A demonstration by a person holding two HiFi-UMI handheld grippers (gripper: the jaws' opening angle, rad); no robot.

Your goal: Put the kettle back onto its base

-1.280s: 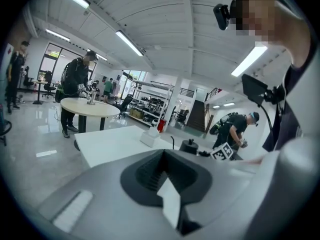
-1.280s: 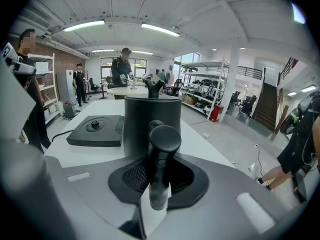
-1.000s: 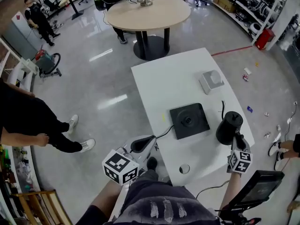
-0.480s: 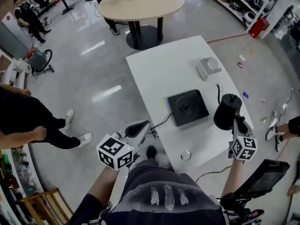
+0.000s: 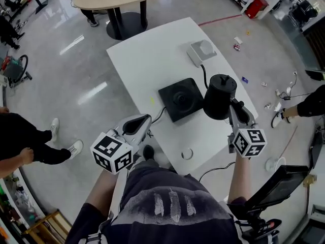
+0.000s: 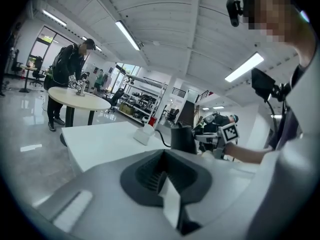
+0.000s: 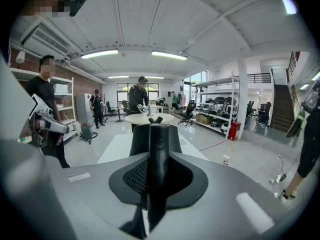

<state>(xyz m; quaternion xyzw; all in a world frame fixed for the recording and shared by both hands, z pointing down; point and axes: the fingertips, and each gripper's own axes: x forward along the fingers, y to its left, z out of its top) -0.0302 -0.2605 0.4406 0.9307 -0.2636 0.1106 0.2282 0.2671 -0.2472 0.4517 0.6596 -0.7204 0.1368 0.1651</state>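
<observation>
Lower left, the left gripper [image 5: 146, 119] is closed, empty. Mid-frame the base [image 5: 177, 98] lies on the white surface [image 5: 147, 55]; just right, the black kettle [image 5: 218, 96] hangs by its handle in the clamped right gripper [image 5: 234, 109]: rigid, likely weighty, handle grip suits

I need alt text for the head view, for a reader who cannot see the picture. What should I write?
Seen from above, the right gripper holds a black kettle by its handle just right of its square black base on a white table, not yet set on it. The left gripper hangs empty at the table's near edge.
</observation>
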